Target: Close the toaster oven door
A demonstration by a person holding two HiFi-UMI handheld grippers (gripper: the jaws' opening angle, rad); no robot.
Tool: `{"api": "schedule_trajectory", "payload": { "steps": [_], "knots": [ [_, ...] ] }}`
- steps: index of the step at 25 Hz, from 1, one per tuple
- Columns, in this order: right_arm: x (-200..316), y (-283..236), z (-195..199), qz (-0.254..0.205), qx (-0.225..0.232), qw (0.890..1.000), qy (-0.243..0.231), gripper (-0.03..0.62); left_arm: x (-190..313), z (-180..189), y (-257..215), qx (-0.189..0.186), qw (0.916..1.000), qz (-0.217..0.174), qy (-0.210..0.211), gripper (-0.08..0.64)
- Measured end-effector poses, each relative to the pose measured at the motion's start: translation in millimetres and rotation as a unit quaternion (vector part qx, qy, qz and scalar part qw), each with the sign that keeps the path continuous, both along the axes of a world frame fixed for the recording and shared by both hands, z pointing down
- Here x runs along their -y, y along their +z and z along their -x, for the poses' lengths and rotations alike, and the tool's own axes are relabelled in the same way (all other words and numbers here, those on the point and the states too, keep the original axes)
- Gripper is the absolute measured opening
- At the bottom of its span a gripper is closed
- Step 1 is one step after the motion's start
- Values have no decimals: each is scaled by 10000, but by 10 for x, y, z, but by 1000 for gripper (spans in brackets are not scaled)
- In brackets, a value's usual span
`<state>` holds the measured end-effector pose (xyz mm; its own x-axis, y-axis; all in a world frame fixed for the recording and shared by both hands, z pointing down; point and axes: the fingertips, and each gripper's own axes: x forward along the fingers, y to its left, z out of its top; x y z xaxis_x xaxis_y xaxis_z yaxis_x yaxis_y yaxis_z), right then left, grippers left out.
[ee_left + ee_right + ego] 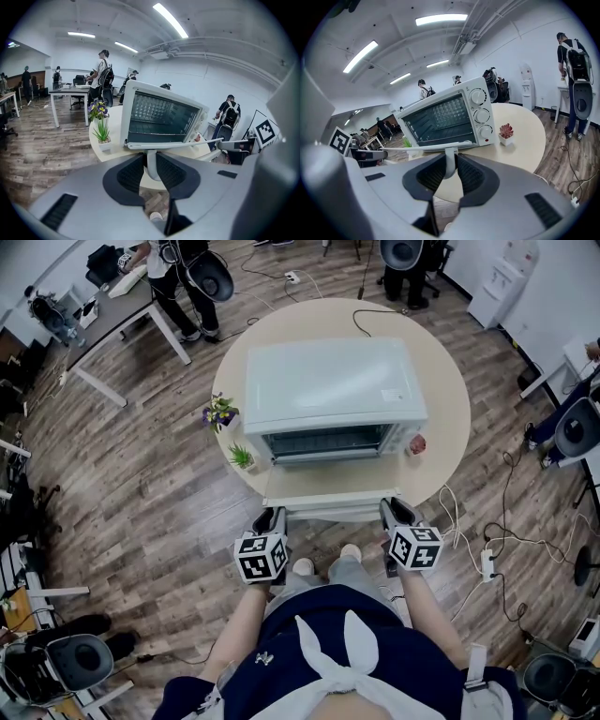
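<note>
A white toaster oven (333, 390) stands on the round table (445, 409), its door (328, 486) lying open and flat toward me. The door handle (333, 513) runs along the door's near edge. My left gripper (271, 521) is shut on the handle's left post (151, 165), and the handle bar (164, 145) crosses just above the jaws. My right gripper (395, 514) is shut on the right post (450, 161). The oven's open cavity (159, 117) and its knobs (480, 115) show beyond the jaws.
On the table stand a purple flower pot (220, 413), a small green plant (242, 457) and a red succulent (417, 443). Cables and a power strip (487, 563) lie on the floor at the right. A desk with people (141, 296) is at the back left.
</note>
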<state>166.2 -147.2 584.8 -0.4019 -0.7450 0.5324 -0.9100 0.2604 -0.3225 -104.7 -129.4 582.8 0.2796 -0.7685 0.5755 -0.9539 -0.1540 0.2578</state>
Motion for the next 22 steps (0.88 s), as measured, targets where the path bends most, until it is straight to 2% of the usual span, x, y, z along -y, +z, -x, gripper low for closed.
{"api": "schedule_trajectory", "payload": {
  "steps": [22],
  "knots": [
    [121, -148, 14, -255, 187, 9995, 48, 84, 123, 22, -156, -24, 9997, -227, -11, 98]
  ]
}}
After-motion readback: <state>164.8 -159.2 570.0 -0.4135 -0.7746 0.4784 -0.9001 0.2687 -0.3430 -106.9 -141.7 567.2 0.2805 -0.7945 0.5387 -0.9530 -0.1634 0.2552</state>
